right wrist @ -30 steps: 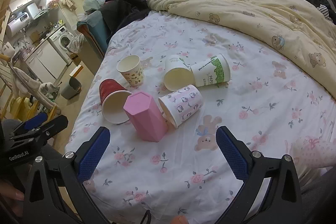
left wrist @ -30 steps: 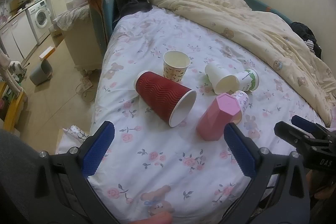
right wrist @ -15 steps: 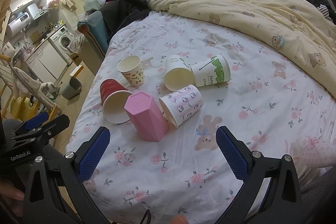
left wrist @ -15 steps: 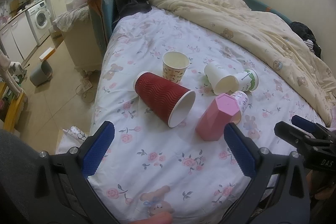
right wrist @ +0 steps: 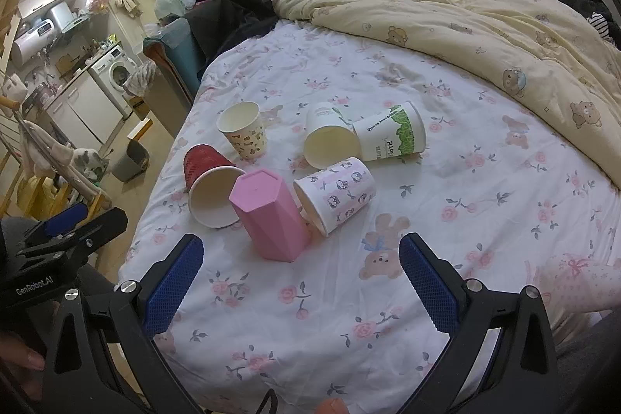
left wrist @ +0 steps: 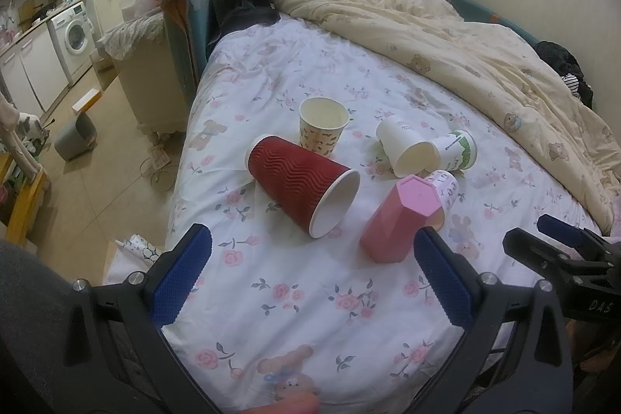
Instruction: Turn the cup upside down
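- The bed (right wrist: 485, 189), with its flowered sheet, carries all the cups in a loose cluster near the edge closest to the cameras; the soft surface likely explains why most lie tipped over.
- The cream duvet (right wrist: 485, 26) with bear prints is bunched toward the far side, leaving the sheet open for the work.
- The right claw (right wrist: 299, 282) hangs over the near sheet with its blue pads spread wide and nothing between them, short of the cups. The other tool, seen at the left edge of this view, reads "GenRobot.AI".
- The left claw (left wrist: 310, 274) is likewise wide and empty, facing the red and pink cups; the other tool at the right edge of its view shows "DAS".
- The red ribbed cup (left wrist: 299, 181) lies on its side, mouth toward the camera.
- The pink faceted cup (right wrist: 271, 216) already stands mouth down, slightly tilted, and appears to touch the cat-print cup (right wrist: 337, 196) lying beside it.
- A green-printed cup (right wrist: 392, 138) on its side reads "PAPER", partly cut off; a plain white cup (right wrist: 326, 138) lies against it.
- Only the patterned cup (right wrist: 244, 129) stands upright, mouth up, so it seems the likeliest one to flip.
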Available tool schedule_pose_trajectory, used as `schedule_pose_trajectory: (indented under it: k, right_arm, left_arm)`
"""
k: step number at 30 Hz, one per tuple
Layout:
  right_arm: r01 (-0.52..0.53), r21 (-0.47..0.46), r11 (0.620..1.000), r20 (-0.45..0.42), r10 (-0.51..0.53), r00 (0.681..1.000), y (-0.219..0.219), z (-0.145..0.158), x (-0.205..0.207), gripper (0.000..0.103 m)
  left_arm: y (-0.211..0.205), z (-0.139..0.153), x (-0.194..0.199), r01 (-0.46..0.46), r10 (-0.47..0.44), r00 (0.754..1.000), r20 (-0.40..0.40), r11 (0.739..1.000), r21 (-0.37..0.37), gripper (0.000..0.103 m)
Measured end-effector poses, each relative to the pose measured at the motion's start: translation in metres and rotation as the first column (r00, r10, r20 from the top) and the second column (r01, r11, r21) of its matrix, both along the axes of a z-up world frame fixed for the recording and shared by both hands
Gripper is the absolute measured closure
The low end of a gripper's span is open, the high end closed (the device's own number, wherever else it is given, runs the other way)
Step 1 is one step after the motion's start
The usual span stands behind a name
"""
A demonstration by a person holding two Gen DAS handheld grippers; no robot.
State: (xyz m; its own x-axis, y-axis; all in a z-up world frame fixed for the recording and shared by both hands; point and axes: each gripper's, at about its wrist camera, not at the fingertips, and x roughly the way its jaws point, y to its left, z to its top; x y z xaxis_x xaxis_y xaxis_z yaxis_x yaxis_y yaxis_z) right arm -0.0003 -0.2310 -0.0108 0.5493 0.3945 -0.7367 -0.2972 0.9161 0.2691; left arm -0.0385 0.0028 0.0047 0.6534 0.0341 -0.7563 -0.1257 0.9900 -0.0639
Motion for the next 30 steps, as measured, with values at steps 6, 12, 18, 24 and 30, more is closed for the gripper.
schedule_pose_trajectory:
  k: [6, 12, 18, 24, 30]
  right_arm:
    - [0.0, 0.0, 1.0, 0.0, 0.0, 1.0, -0.0002, 0.0001, 0.0001, 0.0]
    - [-0.001, -0.001, 1.0, 0.001, 0.001, 1.0, -0.0003, 0.0, 0.0002, 0.0]
    - [0.0, -0.001, 1.0, 0.0, 0.0, 1.0, -0.0001, -0.0002, 0.0001, 0.0]
    - [-0.001, -0.002, 1.0, 0.001, 0.001, 1.0, 0.0001, -0.0002, 0.0002, 0.0]
    - [0.0, 0.0, 1.0, -0.003, 0.0, 1.0, -0.0002, -0.0003, 0.0002, 0.0]
  left_arm:
    - [-0.0001, -0.0001, -0.0007, -0.001, 0.001, 1.0, -0.001, 1.0, -0.001, 0.0]
    - [-0.0034, 0.0019, 0.0037, 0.001, -0.001, 1.0, -0.006, 1.0, -0.002, 0.0]
    - [-0.0042, 0.002, 0.0042, 0.002, -0.002, 1.0, -0.005, 1.0, -0.004, 0.0]
    - [-0.0054, 0.0018, 0.0044, 0.001, -0.001, 1.0, -0.005, 1.0, -0.004, 0.0]
    - [-0.0055, 0.0018, 0.0046, 0.002, -0.002, 1.0, -0.004, 1.0, -0.004, 0.0]
